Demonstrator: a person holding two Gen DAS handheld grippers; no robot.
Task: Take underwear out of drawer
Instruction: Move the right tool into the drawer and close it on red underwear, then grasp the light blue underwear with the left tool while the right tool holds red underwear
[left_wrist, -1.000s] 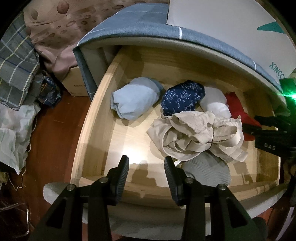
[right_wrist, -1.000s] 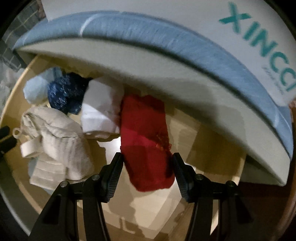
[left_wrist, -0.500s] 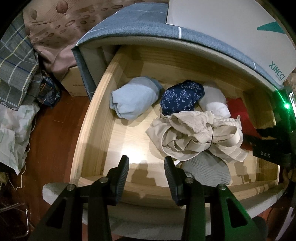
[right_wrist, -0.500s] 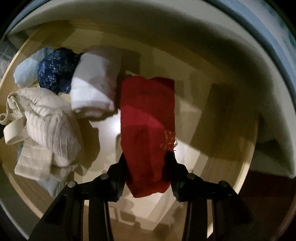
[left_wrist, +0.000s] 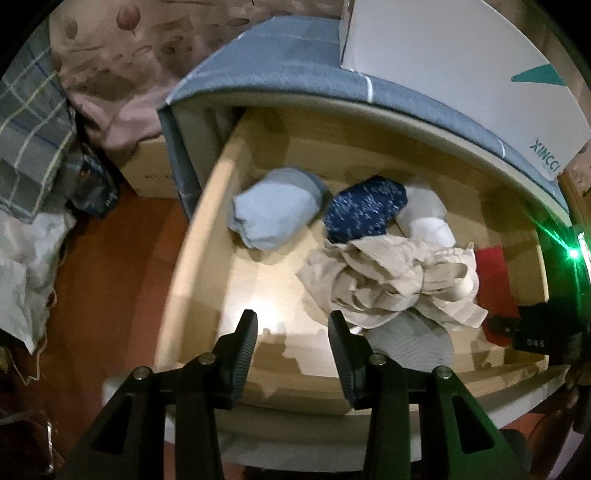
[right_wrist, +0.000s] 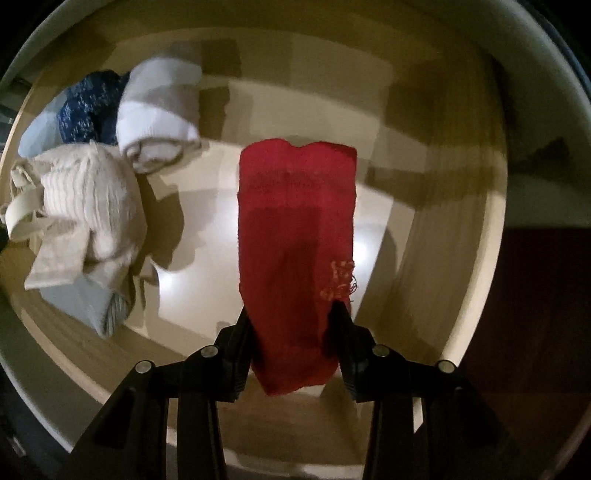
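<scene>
Item: red underwear (right_wrist: 295, 236), folded lengthwise, lying on the drawer floor toward the right end of the drawer (right_wrist: 424, 236), apart from the other garments. Right gripper (right_wrist: 291, 325) pointed straight down over its near end, both fingers pressed into the cloth. A second before, the same fingers had stood wide on either side of the fold; they had since drawn in and come down, so the grip was judged made and the lift out of the drawer not yet begun.

Adjacent stock, from the red piece outward: white roll (right_wrist: 159, 114); navy patterned roll (left_wrist: 365, 208); pale blue roll (left_wrist: 273, 206); loose beige bundle (left_wrist: 391, 280) resting on a grey folded piece (left_wrist: 410, 343).

Left gripper (left_wrist: 291, 336): jaws parted, nothing between them, held above the drawer's front edge, unchanged in place over the last second.

Surroundings: white box (left_wrist: 461, 74) on the blue-covered top above the drawer; checked cloth (left_wrist: 29, 147) heaped at far left.
</scene>
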